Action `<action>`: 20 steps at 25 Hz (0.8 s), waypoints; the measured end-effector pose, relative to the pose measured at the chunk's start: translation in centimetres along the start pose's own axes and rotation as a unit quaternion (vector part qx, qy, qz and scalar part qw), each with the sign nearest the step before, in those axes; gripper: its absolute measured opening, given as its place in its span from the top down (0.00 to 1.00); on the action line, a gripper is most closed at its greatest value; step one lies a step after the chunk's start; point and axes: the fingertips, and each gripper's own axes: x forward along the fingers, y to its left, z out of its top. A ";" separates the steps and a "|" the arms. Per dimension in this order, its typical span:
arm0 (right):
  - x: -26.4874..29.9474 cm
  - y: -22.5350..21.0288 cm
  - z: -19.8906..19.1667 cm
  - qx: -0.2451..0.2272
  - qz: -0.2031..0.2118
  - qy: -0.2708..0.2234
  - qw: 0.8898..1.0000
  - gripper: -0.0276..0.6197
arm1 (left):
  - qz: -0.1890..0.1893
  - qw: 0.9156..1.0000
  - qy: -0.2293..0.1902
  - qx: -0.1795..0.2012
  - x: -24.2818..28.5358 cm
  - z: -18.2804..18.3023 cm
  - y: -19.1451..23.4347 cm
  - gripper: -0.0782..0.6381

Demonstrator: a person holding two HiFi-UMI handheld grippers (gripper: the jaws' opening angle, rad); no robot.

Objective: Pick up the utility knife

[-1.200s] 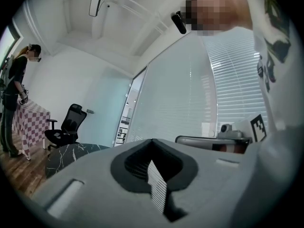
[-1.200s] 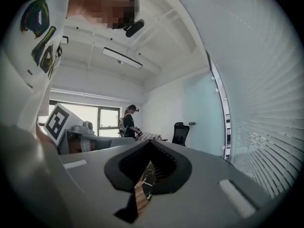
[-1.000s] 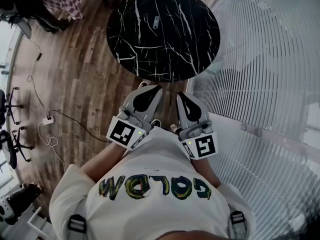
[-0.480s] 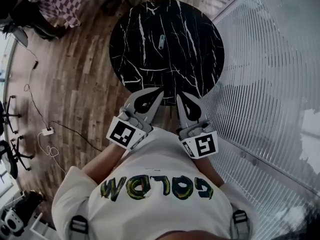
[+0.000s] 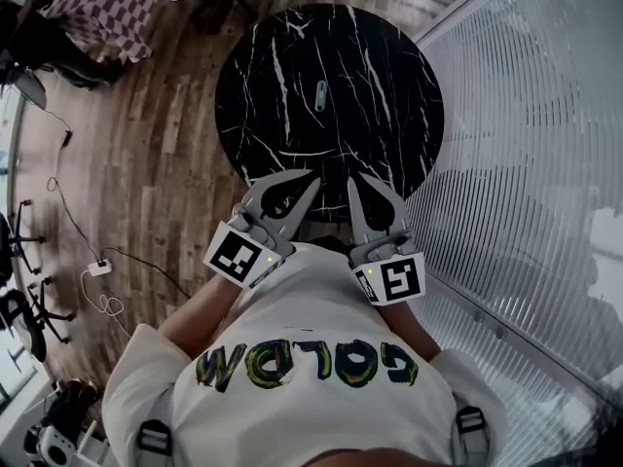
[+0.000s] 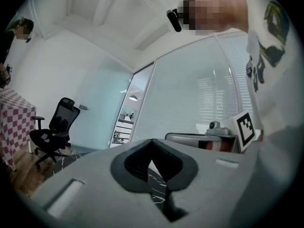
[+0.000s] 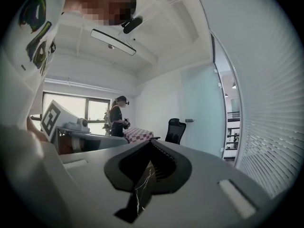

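Observation:
A small grey utility knife [image 5: 320, 93] lies near the middle of a round black marble table [image 5: 389, 134]. Both grippers are held side by side in front of the person's chest and point at the table. The tips of the left gripper [image 5: 313, 177] and of the right gripper [image 5: 352, 177] reach just over the table's near edge, well short of the knife. Both are shut with nothing held. Seen from the left gripper [image 6: 152, 141] and the right gripper [image 7: 151, 141], the jaws meet, with only a sliver of marble visible through the gap. The knife is hidden in both gripper views.
A wooden floor surrounds the table. A glass wall with blinds [image 5: 545, 163] runs along the right. A checkered-cloth table [image 5: 102, 3] stands at the far left, where another person [image 7: 116, 115] stands. Office chairs [image 5: 19, 232] and a cable with a power strip [image 5: 97, 263] lie to the left.
The person has stepped toward the table. It now sits closer and lower in the head view, and both gripper tips have gone from short of its edge to just over it.

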 end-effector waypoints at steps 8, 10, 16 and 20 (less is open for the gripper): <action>0.4 -1.7 -0.6 0.005 -0.014 0.015 1.000 0.96 | -0.016 1.000 0.011 -0.005 2.0 -0.3 0.6 0.89; 0.5 -2.2 -0.6 0.006 -0.016 0.013 1.000 0.96 | -0.014 1.000 0.010 -0.003 2.4 -0.2 0.6 0.89; 0.2 -3.8 -0.8 0.015 -0.009 0.018 1.000 0.96 | 0.006 1.000 0.023 -0.008 3.6 -0.8 0.6 0.89; 0.8 -4.6 -1.3 0.019 0.001 0.022 1.000 0.96 | 0.020 0.999 0.025 -0.012 4.3 -1.1 1.2 0.89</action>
